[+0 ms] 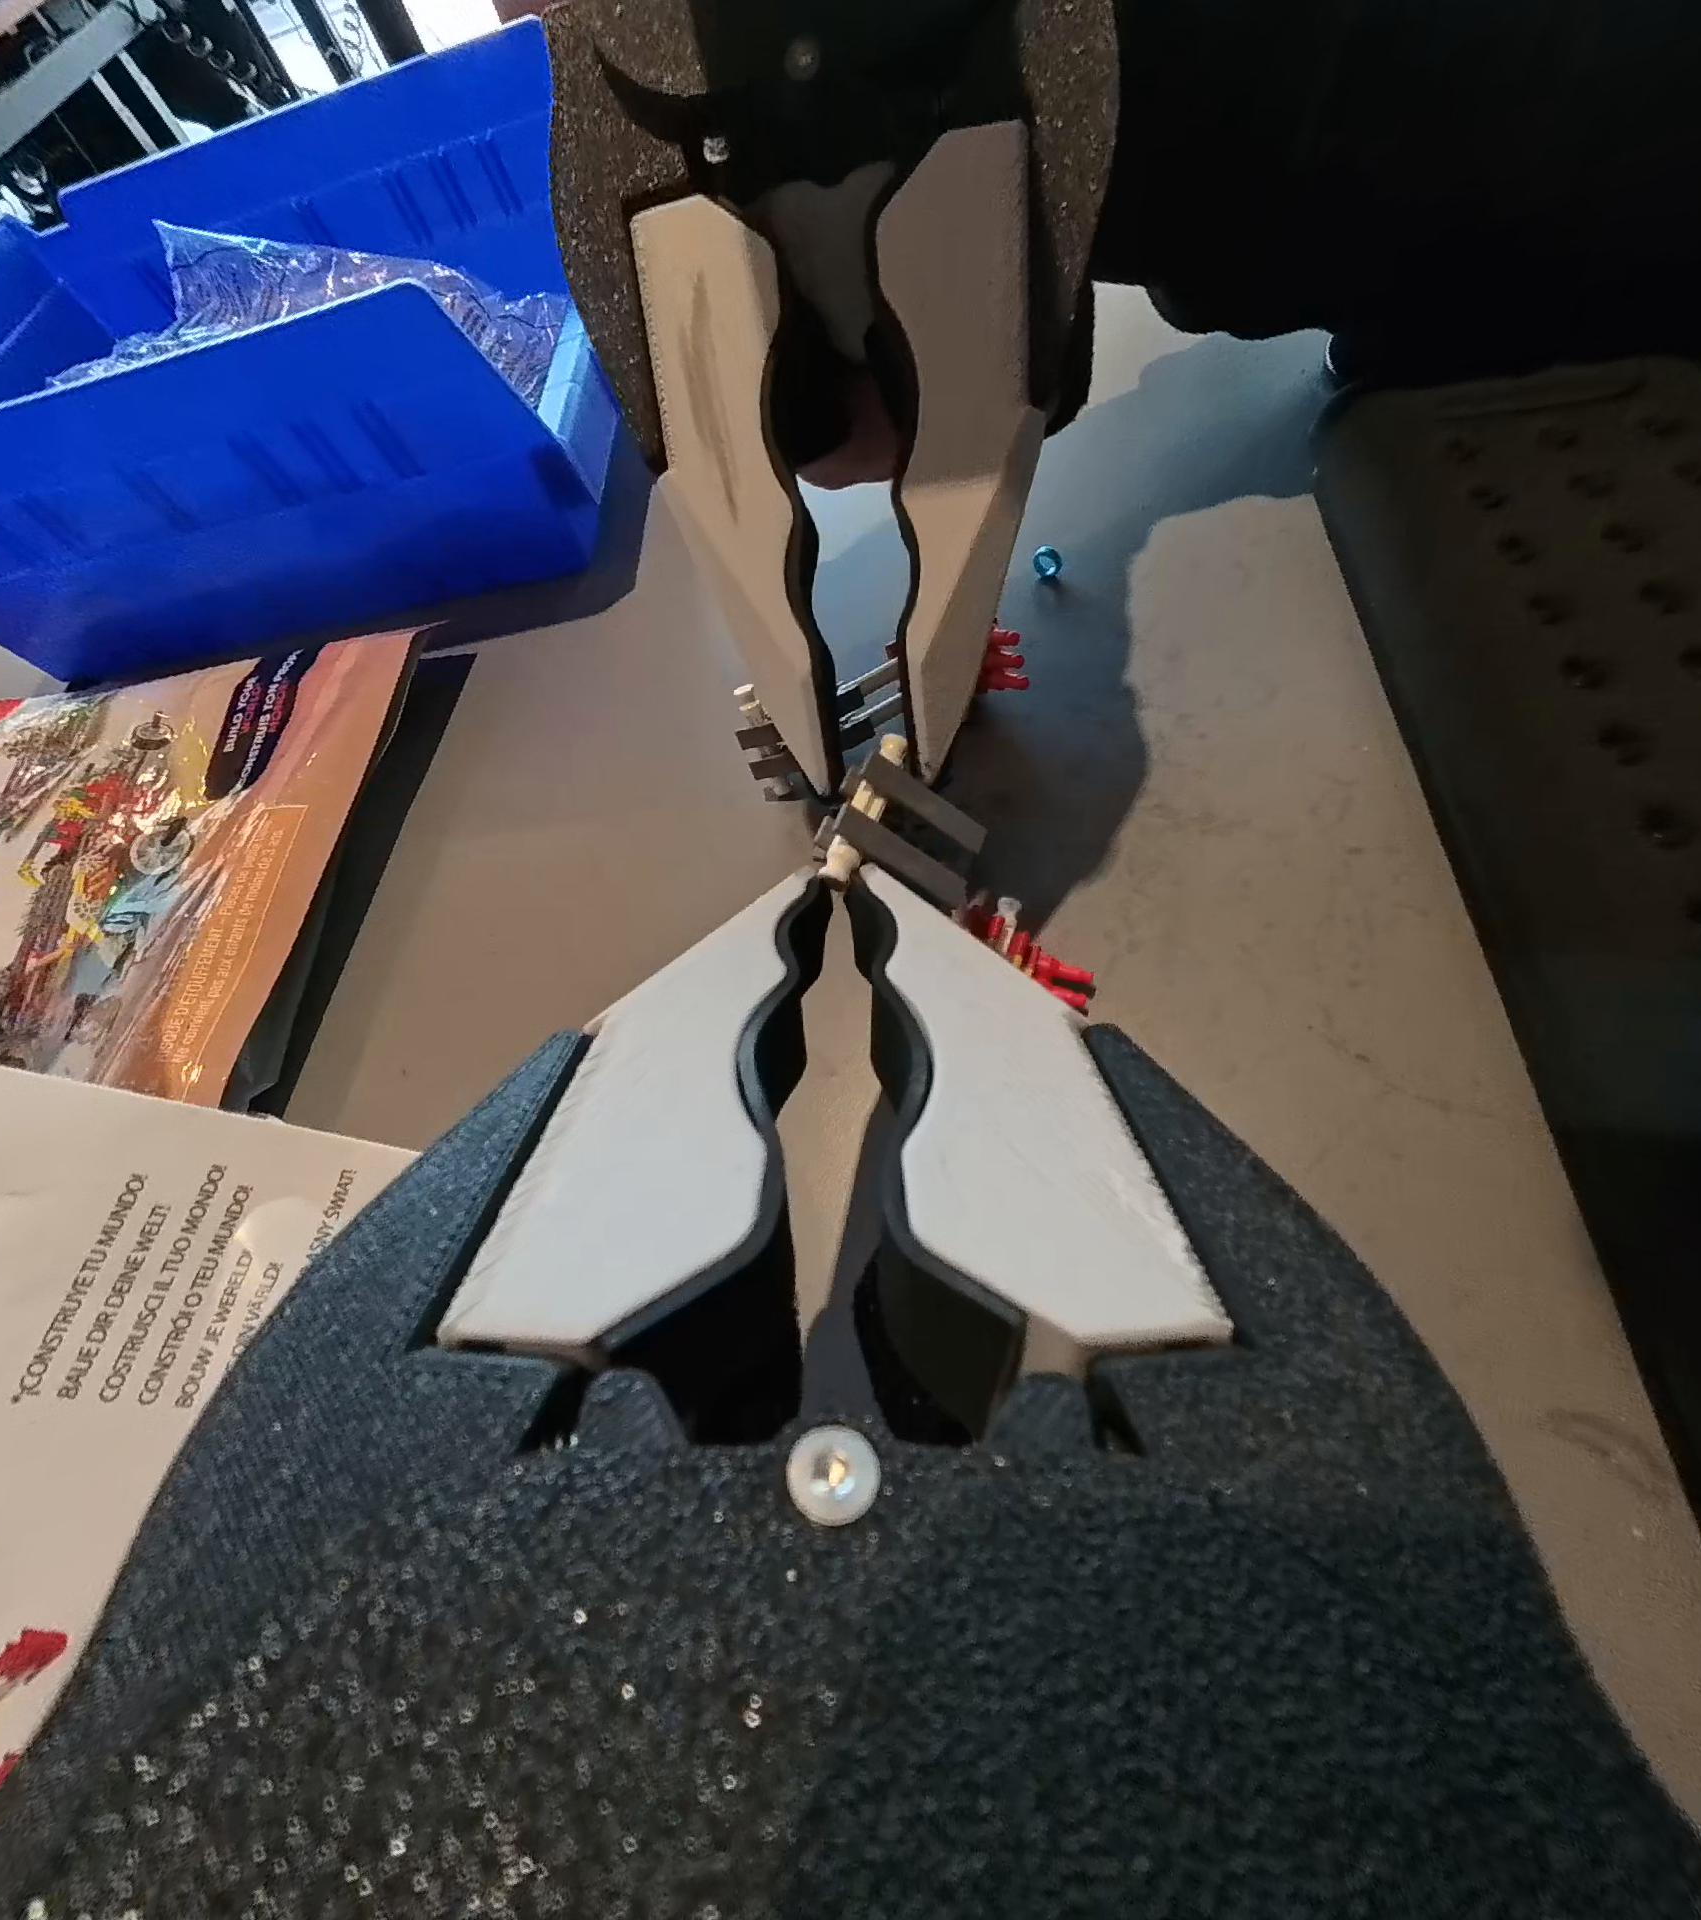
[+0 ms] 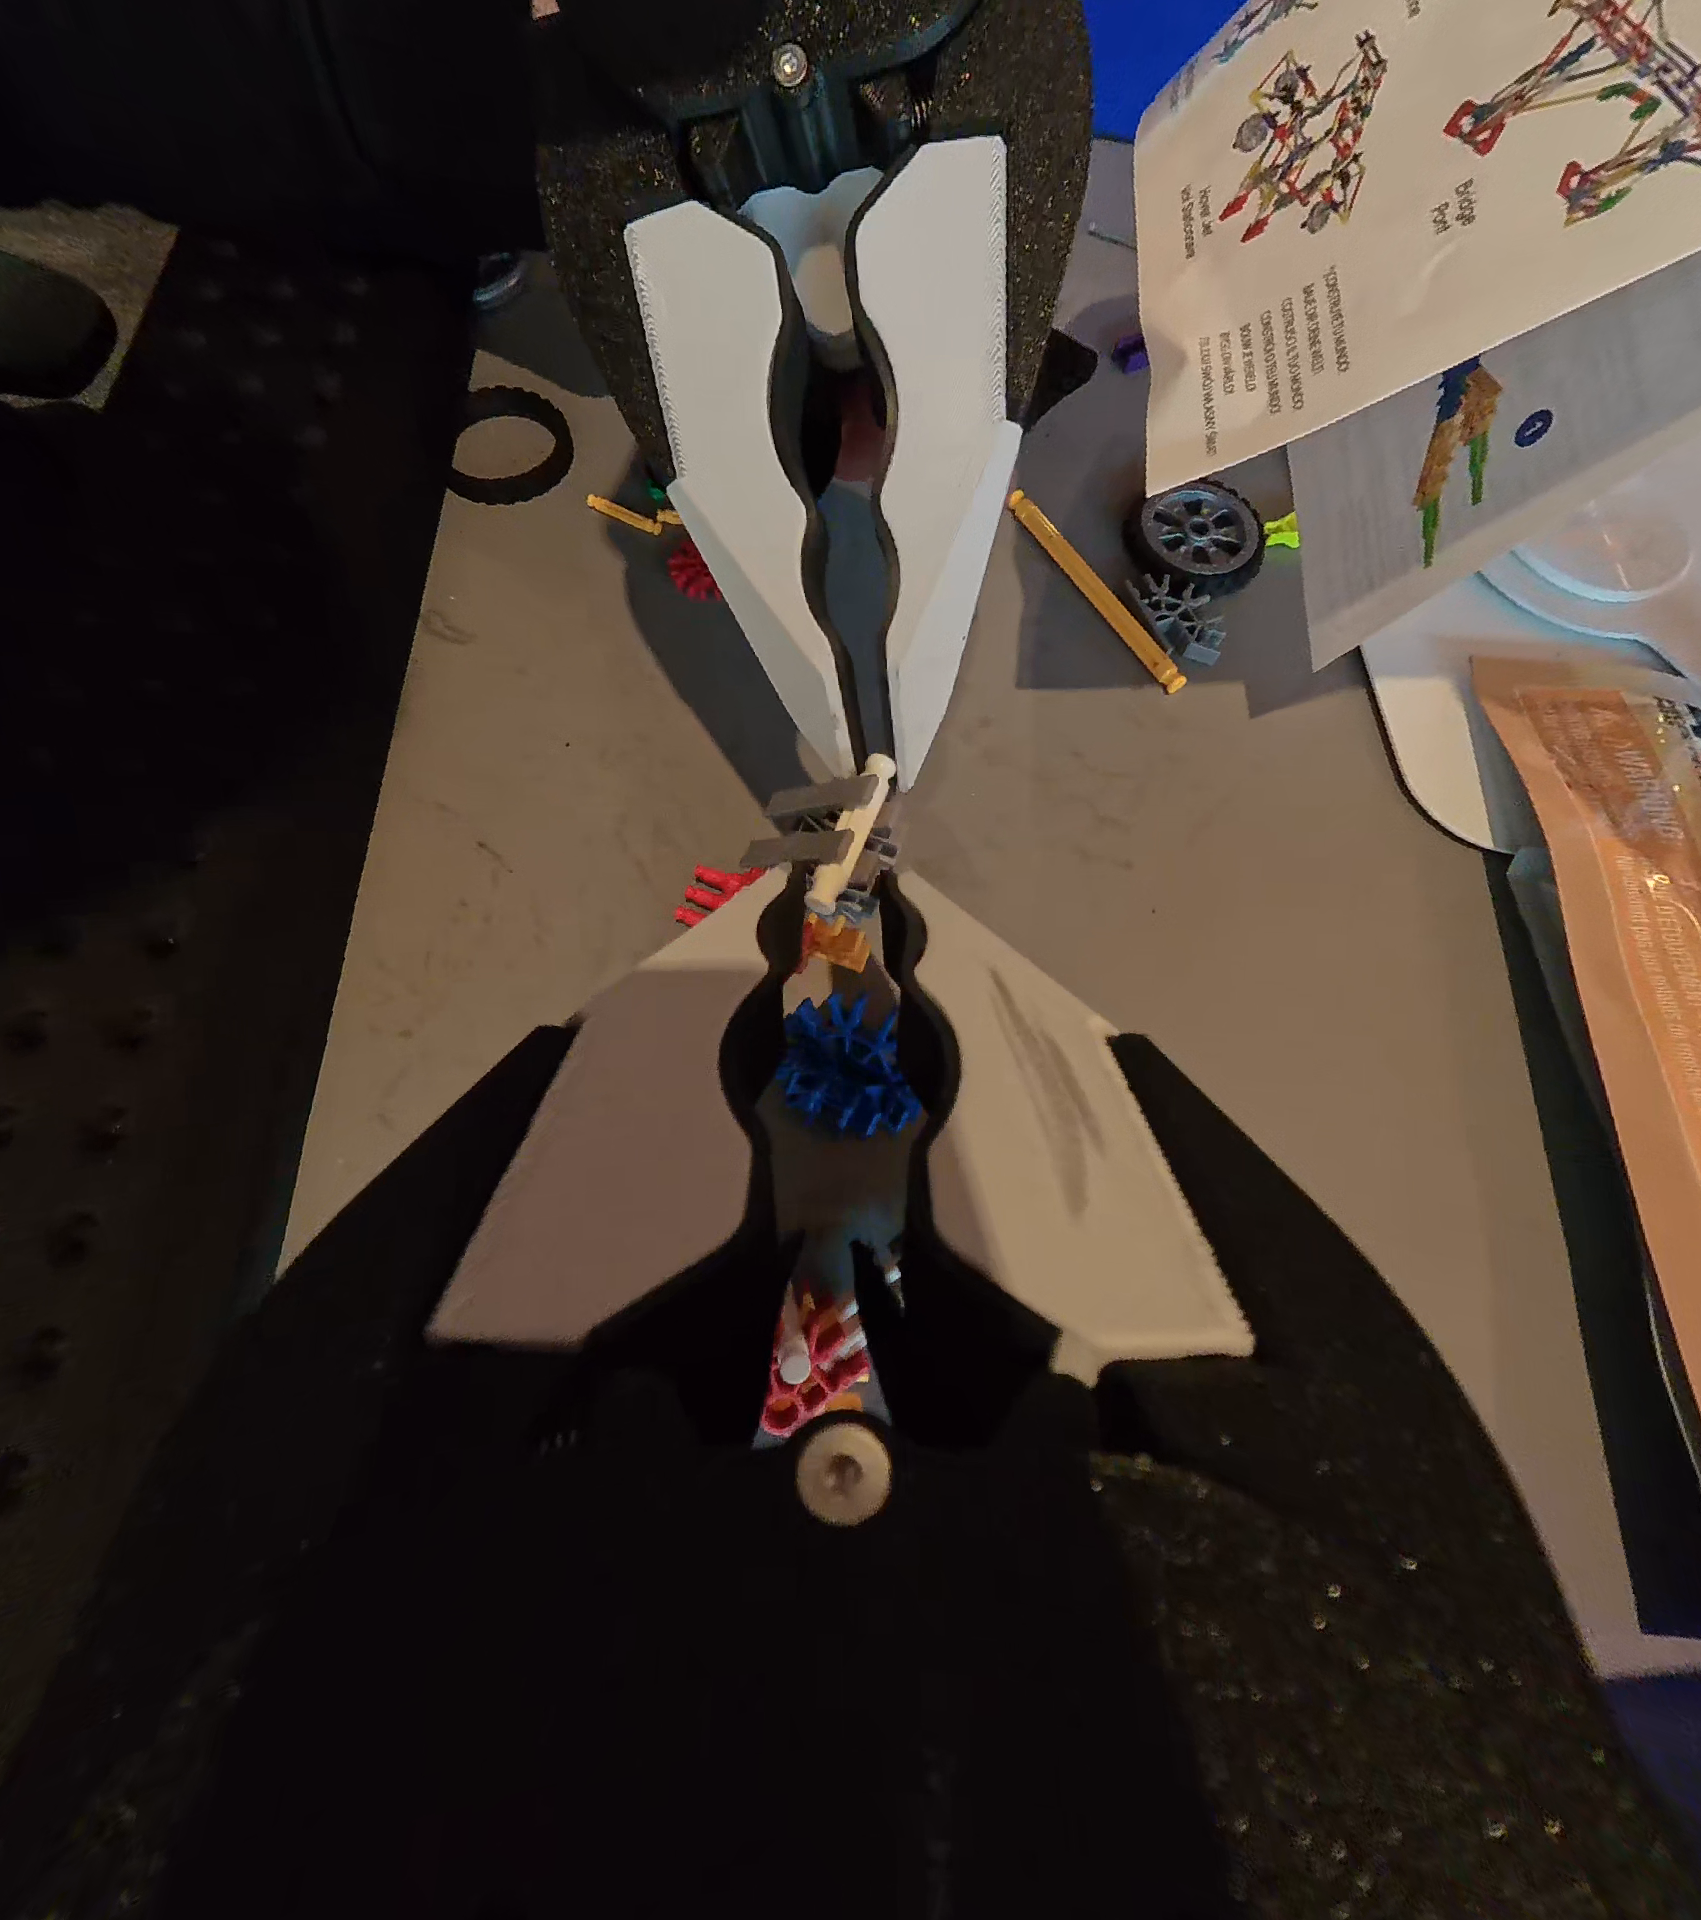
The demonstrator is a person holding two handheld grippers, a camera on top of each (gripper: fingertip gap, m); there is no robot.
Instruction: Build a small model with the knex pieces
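A short white rod (image 2: 851, 831) carries two grey connectors (image 2: 804, 826) side by side. The two grippers meet tip to tip over the grey table (image 1: 1241, 935). My left gripper (image 1: 830, 896) is shut on one end of the rod. My right gripper (image 2: 835, 894) is shut on the other end of the same piece, by the connectors. In the left wrist view the right gripper (image 1: 872, 779) comes in from the top. In the right wrist view the left gripper (image 2: 872, 764) comes in from the top. The piece (image 1: 893, 821) is held just above the table.
Blue bins (image 1: 233, 520), a printed plastic bag (image 1: 129, 862) and an instruction sheet (image 1: 46, 1299) lie to the left. A black perforated mat (image 1: 1604, 727) lies to the right. Loose parts lie about: red pieces (image 1: 1043, 961), a blue connector (image 2: 846, 1070), a yellow rod (image 2: 1095, 592), a wheel (image 2: 1197, 538), a tyre (image 2: 508, 447). My two grippers' fingertips are within a few centimetres of each other. The wheel (image 2: 1197, 538) is about 20 cm from both grippers' fingertips.
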